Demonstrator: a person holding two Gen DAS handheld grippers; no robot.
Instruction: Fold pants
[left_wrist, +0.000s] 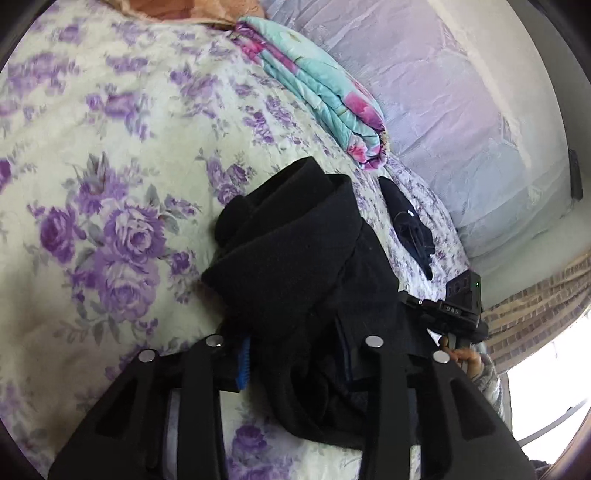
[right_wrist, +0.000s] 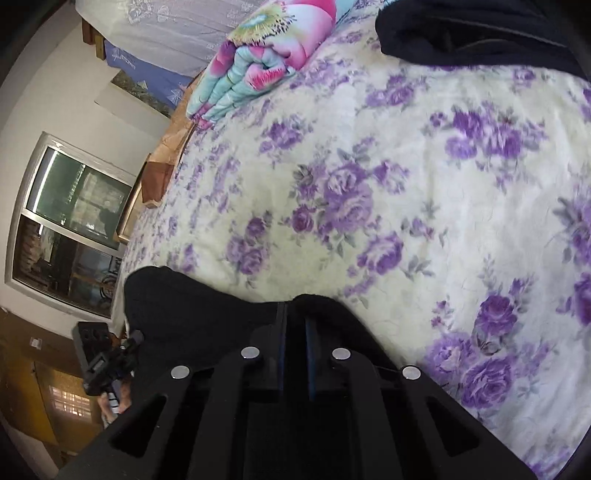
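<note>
Black fabric of the pants (left_wrist: 295, 251) is bunched directly in front of the left hand-held gripper (left_wrist: 295, 354), where it is heaped in thick rolled folds between and over the two fingers; the jaws are seen partly apart with the cloth filling the gap, but whether the pads press on it cannot be told, since the fabric hides them. One blue pad edge (left_wrist: 243, 363) is visible beside the cloth. In the right wrist view, the right hand-held gripper (right_wrist: 294, 325) is seen closed, its blue-edged pads brought almost together on a fold of the same black pants (right_wrist: 207, 306), which is draped over both fingertips. Another part of the garment is seen at the upper right edge of that view. The pants are lying on a bed covered with a cream bedspread (left_wrist: 110, 166) printed with purple roses. A folded turquoise and pink quilt (left_wrist: 325, 99) is placed further back on the bed, and a small dark garment (left_wrist: 410, 225) is lying near the pants, beside a pale lilac pillow (left_wrist: 461, 122).
</note>
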